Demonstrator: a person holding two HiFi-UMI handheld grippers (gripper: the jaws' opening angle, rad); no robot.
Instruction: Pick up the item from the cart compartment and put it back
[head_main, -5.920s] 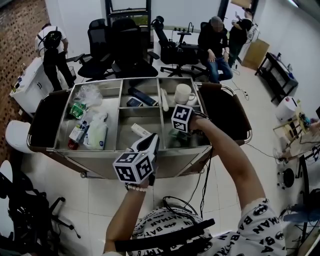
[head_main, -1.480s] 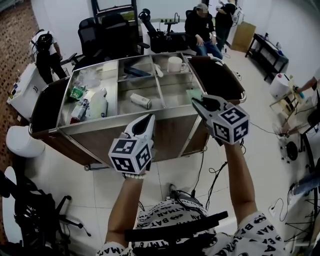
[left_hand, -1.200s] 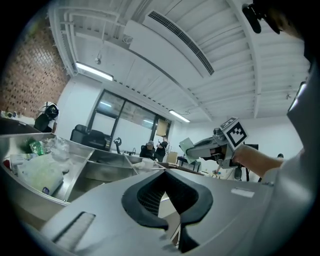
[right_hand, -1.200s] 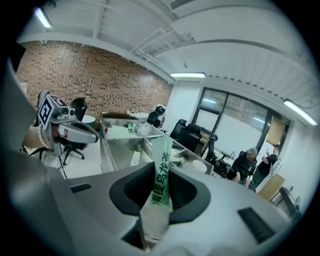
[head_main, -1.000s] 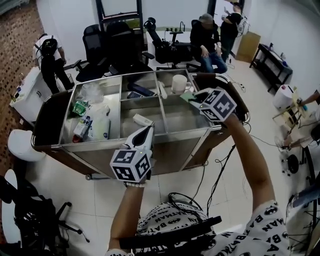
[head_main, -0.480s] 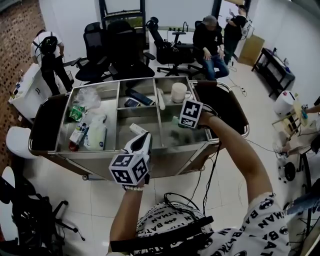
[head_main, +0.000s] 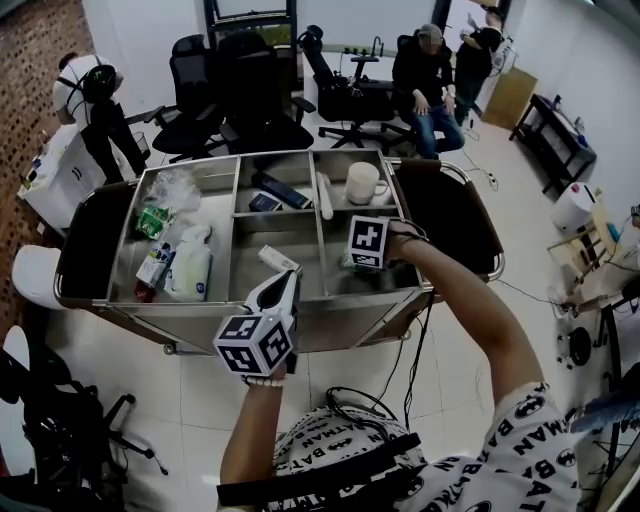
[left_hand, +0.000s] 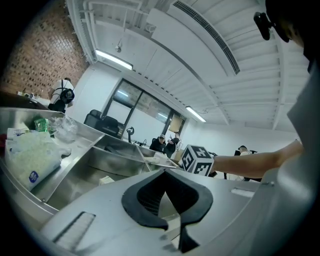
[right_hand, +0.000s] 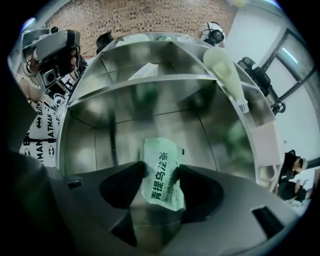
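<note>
**Over the cart's near right compartment: a green packet between opening jaws**

At the cart (head_main: 200, 322), the right hand-held gripper (right_hand: 161, 171) points down into the near right compartment (right_hand: 115, 131). Its jaws are opening and stand fairly wide. A flat green packet (right_hand: 159, 155) with printed text sits in the gap, its side edges at the two dark pads, and its top end pokes out past the tips above the steel floor. Whether it touches the floor cannot be told.

The left hand-held gripper (head_main: 286, 284) is held at the cart's near edge, aimed at the middle compartment. Its jaws are closed together with nothing between them. A small white box (head_main: 279, 259) lies just beyond its tips. A white mug (head_main: 364, 183) stands in the far right compartment.
</note>
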